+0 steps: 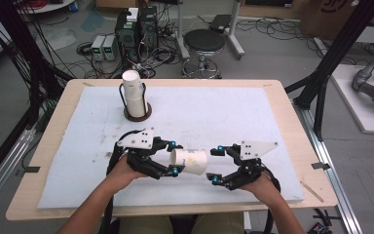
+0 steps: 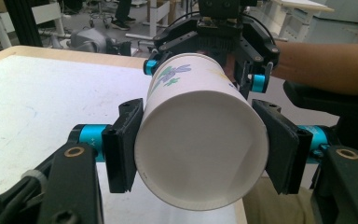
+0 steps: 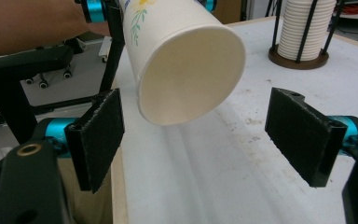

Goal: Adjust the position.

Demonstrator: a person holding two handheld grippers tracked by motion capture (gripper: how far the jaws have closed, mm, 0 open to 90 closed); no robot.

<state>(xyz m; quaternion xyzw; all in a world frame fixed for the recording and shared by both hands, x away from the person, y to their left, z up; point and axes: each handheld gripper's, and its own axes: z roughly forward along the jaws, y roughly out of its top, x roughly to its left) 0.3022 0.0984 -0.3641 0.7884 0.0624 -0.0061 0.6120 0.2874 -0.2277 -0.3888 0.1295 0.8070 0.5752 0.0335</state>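
Left gripper (image 1: 174,157) grasps a white paper cup (image 1: 189,161) lying on its side in the air above the bench (image 1: 53,146), its two black pads pressed against the cup's wall near the closed bottom. In the left gripper view the cup's flat base (image 2: 200,149) faces the camera, clamped between the pads, and a blue-green flower print shows on its upper side. Its open mouth points toward the right gripper (image 1: 213,165), whose jaws stand spread wide, released and apart from the cup. In the right gripper view the cup's rim (image 3: 191,74) hangs between and above the two parted pads, touching neither. A tall stack of paper cups (image 1: 133,95) stands upright in a black wire holder on a round brown base at the bench's far left, well apart from both grippers. White padding covers the bench top.
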